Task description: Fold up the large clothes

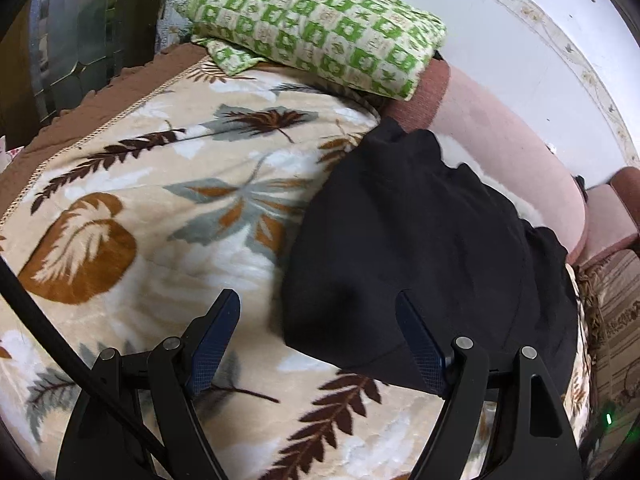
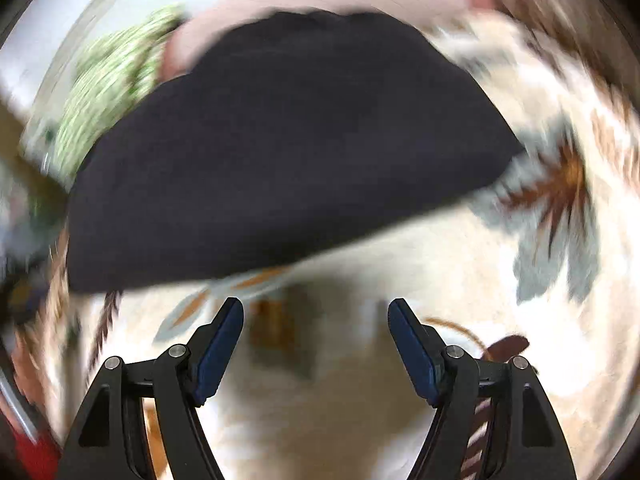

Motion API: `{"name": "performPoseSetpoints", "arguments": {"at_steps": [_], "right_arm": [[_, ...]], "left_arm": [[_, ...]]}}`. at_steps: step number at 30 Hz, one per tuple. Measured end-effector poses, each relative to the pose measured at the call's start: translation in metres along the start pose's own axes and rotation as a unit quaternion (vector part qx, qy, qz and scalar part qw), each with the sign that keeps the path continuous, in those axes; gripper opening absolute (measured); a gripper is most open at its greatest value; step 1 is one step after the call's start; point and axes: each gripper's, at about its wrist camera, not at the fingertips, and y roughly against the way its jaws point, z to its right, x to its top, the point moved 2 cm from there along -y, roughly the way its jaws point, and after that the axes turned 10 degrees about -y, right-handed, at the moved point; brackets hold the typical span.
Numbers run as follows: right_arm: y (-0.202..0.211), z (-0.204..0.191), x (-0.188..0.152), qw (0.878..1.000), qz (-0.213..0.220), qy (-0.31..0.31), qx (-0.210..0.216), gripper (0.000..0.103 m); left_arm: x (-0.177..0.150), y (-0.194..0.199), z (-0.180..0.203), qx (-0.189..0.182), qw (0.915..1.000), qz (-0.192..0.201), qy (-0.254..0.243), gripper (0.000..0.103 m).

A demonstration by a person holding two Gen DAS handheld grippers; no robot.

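Both grippers released, nothing held | left gripper over black garment near edge, nearer | right gripper short of garment's hem | long axis runs diagonally across leaf-print blanket

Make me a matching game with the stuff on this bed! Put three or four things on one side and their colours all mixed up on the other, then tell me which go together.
Things:
1. garment
2. pillow
3. blanket
4. pads on the left tongs

Colours:
A. green and cream checks
B. dark blue
C. black
D. cream with brown and grey leaves

Pairs: 1-C, 2-A, 3-D, 4-B.
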Motion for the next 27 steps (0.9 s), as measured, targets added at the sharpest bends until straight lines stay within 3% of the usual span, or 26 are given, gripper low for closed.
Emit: {"name": "performPoseSetpoints", "arguments": {"at_steps": [4, 11, 17, 21, 24, 27], "right_arm": [[-0.013, 0.02, 0.035, 0.993, 0.006, -0.08, 0.087, 0.083], [-0.022, 0.018, 0.047, 0.989, -0.01, -0.072, 0.131, 0.086], [-0.017, 0.017, 0.039, 0.983, -0.018, -0.107, 0.147, 0.086], [-0.015, 0.018, 0.035, 0.976, -0.032, -0.126, 0.174, 0.086], [-0.015, 0.018, 0.035, 0.973, -0.035, -0.135, 0.183, 0.088], [-0.013, 0.017, 0.037, 0.971, -0.029, -0.14, 0.194, 0.093]], "left_arm": [[-0.003, 0.0, 0.008, 0.001, 1.0, 0.009, -0.003, 0.079], [0.006, -0.006, 0.0, -0.011, 0.9998, 0.014, 0.011, 0.079], [0.02, 0.002, -0.046, -0.024, 0.9975, 0.014, 0.065, 0.079], [0.025, -0.005, -0.083, -0.062, 0.9891, 0.004, 0.133, 0.08], [0.022, -0.025, -0.087, -0.088, 0.9855, -0.026, 0.143, 0.08], [0.014, -0.049, -0.069, -0.16, 0.9757, -0.071, 0.132, 0.08]]}}
